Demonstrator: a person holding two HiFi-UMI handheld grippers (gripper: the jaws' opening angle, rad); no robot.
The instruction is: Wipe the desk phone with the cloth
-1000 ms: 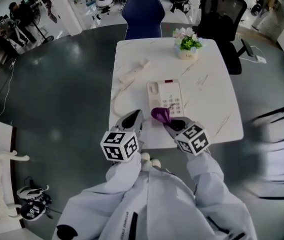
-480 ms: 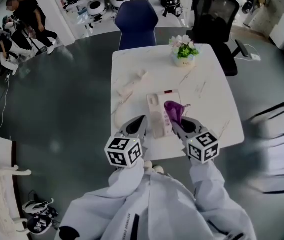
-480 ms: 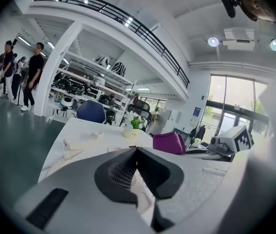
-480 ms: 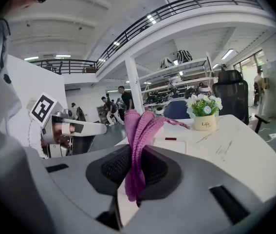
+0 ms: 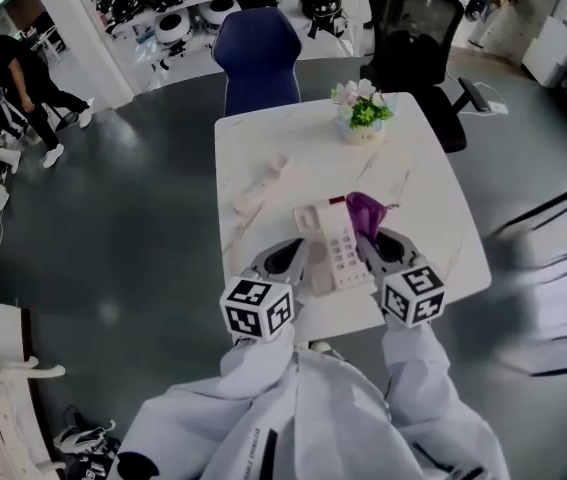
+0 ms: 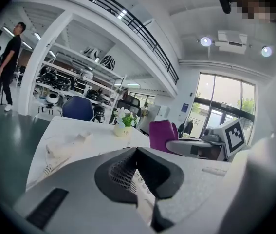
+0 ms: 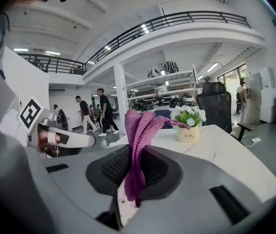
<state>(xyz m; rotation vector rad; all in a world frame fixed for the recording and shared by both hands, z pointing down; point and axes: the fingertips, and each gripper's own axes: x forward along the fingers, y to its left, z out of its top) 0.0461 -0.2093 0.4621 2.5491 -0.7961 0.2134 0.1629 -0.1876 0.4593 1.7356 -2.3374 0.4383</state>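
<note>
Desk phone [image 5: 335, 250]: lies between the two grippers near the front edge of the table [image 5: 433, 203], keypad up, body skewed to that edge. Its handset [image 5: 259, 182] is off the cradle and lies well ahead of the left gripper.

Left gripper [image 5: 291, 259]: jaws drawn narrow on the phone's left edge, with a sliver of keypad showing between them.

Right gripper [image 5: 375, 245]: jaws clamped on the purple cloth [image 5: 366, 213]. The cloth stands up from the tips, just beside the phone's far right corner; contact cannot be confirmed.

A flower pot [image 5: 360, 113] stands well ahead of the right gripper.

Assessment: the phone appears steadied and the cloth poised for a wiping stroke. The next move calls for lowering the cloth onto the keypad and drawing it across while the left grip holds firm.
</note>
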